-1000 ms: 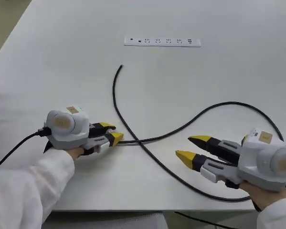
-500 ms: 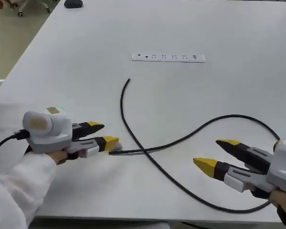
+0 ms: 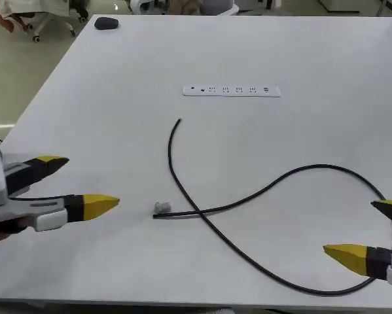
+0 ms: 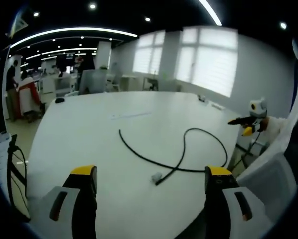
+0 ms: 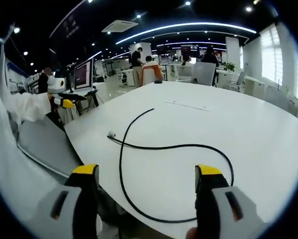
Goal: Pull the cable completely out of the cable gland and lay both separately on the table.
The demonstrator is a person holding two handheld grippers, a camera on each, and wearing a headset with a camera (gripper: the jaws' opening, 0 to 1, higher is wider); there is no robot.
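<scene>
Here, left gripper (image 3: 91,182): left edge of head view, jaws spread wide, holding nothing
Right gripper (image 3: 348,227): lower right corner, jaws wide apart, empty
Cable (image 3: 323,167): flat on the table (image 3: 300,52), looped, crossing itself near centre
Cable gland (image 3: 161,208): left of centre, at the cable's end; whether threaded, cannot tell

left gripper (image 3: 93,181): jaws spread wide, nothing between them, tips aimed across toward the right gripper (image 3: 348,227). That one is the same: jaws wide apart, empty, tips aimed back at the left gripper. The two sit well apart, roughly facing each other. In the left gripper view the right gripper shows far ahead and off to the right, with a white sleeve (image 4: 275,127) behind it. In the right gripper view the left gripper shows far off to the left.
</scene>
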